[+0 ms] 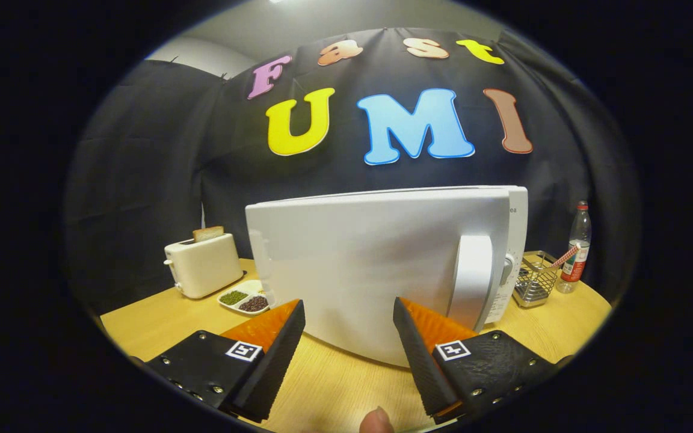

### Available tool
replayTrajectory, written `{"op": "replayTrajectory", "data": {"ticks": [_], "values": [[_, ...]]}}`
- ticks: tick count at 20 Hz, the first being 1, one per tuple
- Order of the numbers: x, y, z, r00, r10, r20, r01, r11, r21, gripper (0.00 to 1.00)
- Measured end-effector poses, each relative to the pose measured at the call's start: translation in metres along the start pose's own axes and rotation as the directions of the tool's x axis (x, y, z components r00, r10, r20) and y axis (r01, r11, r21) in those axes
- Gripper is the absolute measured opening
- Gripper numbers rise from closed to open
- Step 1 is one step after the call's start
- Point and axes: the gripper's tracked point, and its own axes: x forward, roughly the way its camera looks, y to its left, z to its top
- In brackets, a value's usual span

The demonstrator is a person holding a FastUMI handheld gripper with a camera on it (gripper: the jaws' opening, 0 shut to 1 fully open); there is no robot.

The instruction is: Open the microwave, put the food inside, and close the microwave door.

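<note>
A white microwave (370, 264) stands on the wooden table (334, 391) just ahead of my fingers. Its door faces me, with a white vertical handle (473, 279) on its right side. The door looks shut or barely ajar; I cannot tell which. The control panel with a knob (508, 269) sits right of the handle. My gripper (348, 302) is open, its fingers spread in front of the lower door with nothing between them. A small white divided dish (243, 299) holding green and dark food lies left of the microwave, beyond my left finger.
A white toaster (203, 264) with a slice of bread in it stands at the back left. Right of the microwave are a wire basket (534, 281) and a plastic bottle (576, 249). A person's fingertip (375, 422) shows between the finger bases.
</note>
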Motion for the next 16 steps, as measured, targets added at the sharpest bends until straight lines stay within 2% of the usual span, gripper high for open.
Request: {"op": "replayTrajectory", "data": {"ticks": [4,8,9,16], "values": [[0.035,-0.019,0.000,0.999,-0.053,-0.009,0.053,0.999,-0.007,0.89],[0.062,-0.052,-0.004,0.991,-0.123,-0.047,0.127,0.989,0.083,0.89],[0.061,-0.051,-0.003,0.993,-0.111,-0.036,0.114,0.987,0.113,0.90],[0.069,-0.053,-0.007,0.989,-0.146,-0.039,0.146,0.989,0.016,0.89]]}}
